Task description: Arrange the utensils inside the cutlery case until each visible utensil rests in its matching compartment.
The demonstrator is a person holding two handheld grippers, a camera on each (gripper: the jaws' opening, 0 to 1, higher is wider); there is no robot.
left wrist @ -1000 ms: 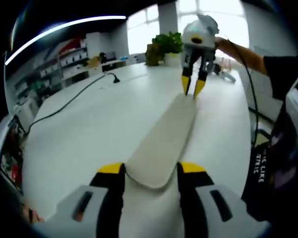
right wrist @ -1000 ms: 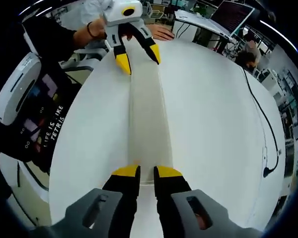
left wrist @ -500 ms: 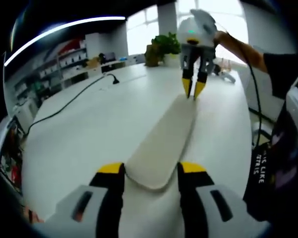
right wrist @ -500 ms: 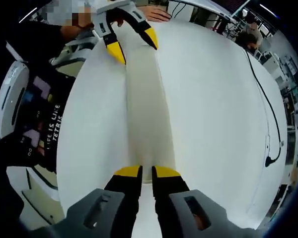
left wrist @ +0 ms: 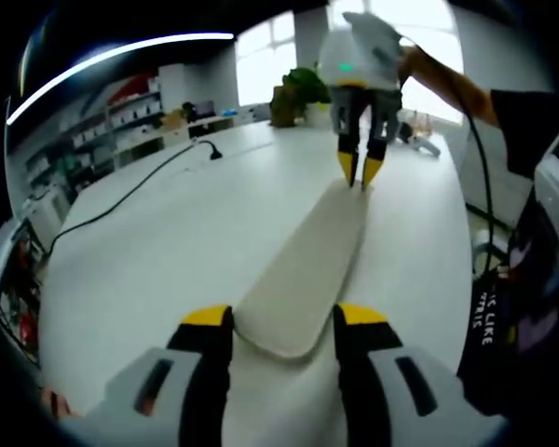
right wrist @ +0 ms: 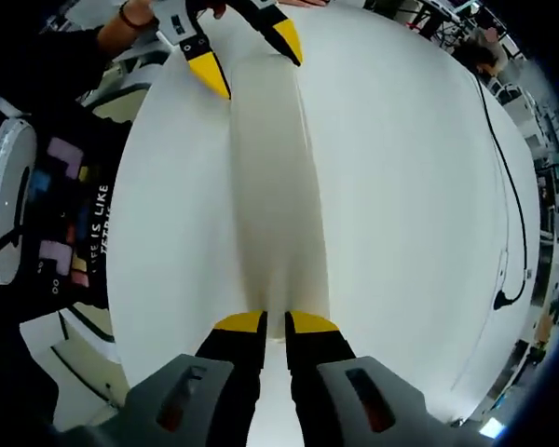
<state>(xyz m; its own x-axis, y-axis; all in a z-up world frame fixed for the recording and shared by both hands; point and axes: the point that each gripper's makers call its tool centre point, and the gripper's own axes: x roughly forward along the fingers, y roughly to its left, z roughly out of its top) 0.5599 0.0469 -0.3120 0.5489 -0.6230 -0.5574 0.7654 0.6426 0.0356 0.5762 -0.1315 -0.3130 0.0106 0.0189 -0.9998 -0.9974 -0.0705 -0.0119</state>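
Your left tool [left wrist: 272,321] is spread wide around one end of the long beige case [left wrist: 307,265] lying flat on the white table [left wrist: 168,242]. Your right tool [right wrist: 265,322] is clenched on the opposite end. A black cable [left wrist: 121,200] and a potted plant [left wrist: 303,88] sit well apart.

1. The person's dark shirt [right wrist: 70,237] carries white printed lettering; in the right gripper view "IS LIKE" is legible, with a further partial line below it that cannot be read.
2. In the left gripper view the same shirt [left wrist: 512,317] print is too blurred to read reliably.
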